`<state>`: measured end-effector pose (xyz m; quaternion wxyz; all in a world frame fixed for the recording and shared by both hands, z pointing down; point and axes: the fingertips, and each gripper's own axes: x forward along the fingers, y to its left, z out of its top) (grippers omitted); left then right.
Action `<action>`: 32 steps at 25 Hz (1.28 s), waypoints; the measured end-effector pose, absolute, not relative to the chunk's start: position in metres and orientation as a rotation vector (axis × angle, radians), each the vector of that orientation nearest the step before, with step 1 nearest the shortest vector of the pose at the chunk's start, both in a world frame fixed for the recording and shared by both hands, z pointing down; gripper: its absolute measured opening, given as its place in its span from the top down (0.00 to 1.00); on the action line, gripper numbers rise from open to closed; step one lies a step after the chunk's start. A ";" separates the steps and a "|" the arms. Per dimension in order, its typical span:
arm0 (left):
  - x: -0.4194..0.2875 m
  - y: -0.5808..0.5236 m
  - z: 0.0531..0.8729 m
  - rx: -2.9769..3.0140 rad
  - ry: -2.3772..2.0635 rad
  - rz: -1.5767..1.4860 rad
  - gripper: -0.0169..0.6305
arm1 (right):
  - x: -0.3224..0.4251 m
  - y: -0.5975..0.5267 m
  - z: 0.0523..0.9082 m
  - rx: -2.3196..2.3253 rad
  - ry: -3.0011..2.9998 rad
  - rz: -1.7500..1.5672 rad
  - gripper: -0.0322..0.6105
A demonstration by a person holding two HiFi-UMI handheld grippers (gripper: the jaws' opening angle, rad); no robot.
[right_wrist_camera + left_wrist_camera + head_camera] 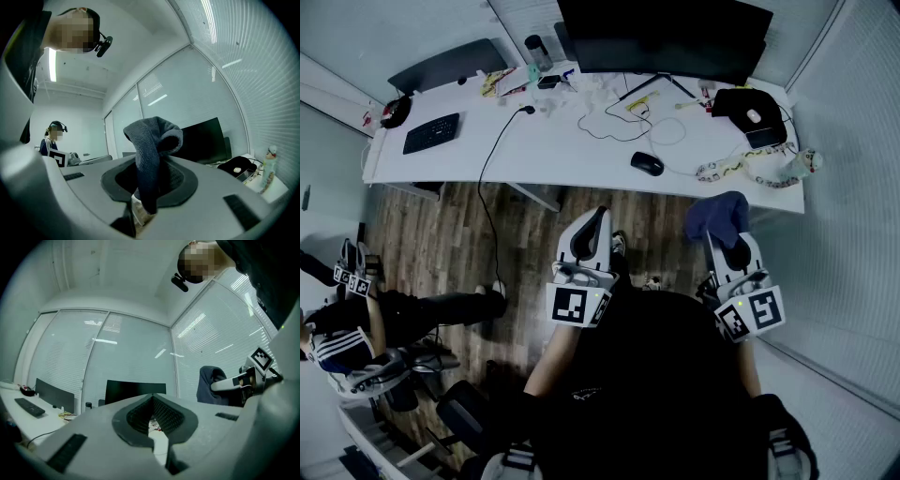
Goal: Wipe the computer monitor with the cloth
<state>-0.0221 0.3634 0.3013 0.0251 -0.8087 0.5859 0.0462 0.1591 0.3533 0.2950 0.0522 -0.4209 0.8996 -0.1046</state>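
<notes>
The left gripper (596, 223) hangs over the wooden floor (441, 244). Its fingers are closed together and nothing is between them. The right gripper (734, 251) is beside it, apart from it, and its fingers grip the dark blue cloth (719, 214). The cloth stands up out of the jaws and folds over at its top. Beyond the floor is the white desk (534, 141), with a mouse (647, 163) and a keyboard (431, 132) on it. The monitor (666, 37) stands at the far edge of the desk, its screen dark, well apart from the cloth.
</notes>
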 end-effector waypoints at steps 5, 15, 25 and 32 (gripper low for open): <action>-0.020 0.372 0.309 -2.499 1.830 0.119 0.96 | 0.160 0.360 0.295 -1.260 2.748 -0.312 0.83; -0.014 0.371 0.318 -2.499 1.855 0.104 0.96 | 0.154 0.357 0.301 -1.225 2.798 -0.305 0.83; -0.007 0.344 0.321 -2.498 1.845 0.117 0.96 | 0.166 0.331 0.307 -1.279 2.776 -0.323 0.83; -0.010 0.308 0.324 -2.526 1.827 0.130 0.96 | 0.164 0.302 0.299 -1.259 2.714 -0.343 0.83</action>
